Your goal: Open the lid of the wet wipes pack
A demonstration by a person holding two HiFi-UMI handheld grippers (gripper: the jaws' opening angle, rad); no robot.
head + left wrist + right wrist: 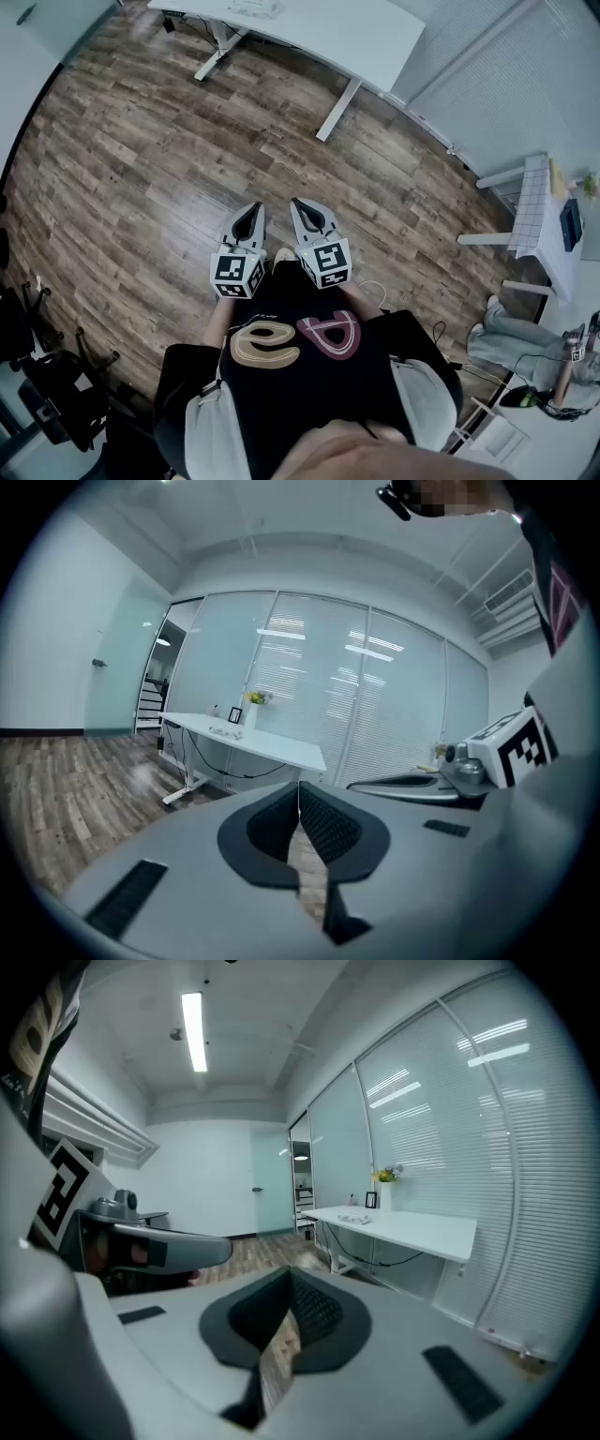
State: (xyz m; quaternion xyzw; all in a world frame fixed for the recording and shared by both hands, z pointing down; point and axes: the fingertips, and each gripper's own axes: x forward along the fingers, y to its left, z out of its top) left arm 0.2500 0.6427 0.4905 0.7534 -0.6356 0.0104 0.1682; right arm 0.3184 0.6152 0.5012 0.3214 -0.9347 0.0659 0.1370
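Note:
Both grippers are held side by side in front of the person's chest, above a wood floor point(141, 169). My left gripper point(248, 208) is shut with nothing between its black pads point(323, 827). My right gripper point(305, 203) is likewise shut and empty, its pads point(314, 1312) meeting at the tips. Each shows in the other's view: the right gripper point(412, 785) and the left gripper point(159, 1246). A white desk point(309, 33) stands far ahead. A small flat pale item point(225, 730) lies on it, too small to identify. No wet wipes pack is clearly visible.
A picture frame point(234, 715) and a vase of flowers point(253, 705) stand on the desk, before a glass wall with blinds point(375, 696). A small white table point(539, 220) and a seated person's legs point(525, 342) are at the right. Dark equipment point(47, 384) sits at the lower left.

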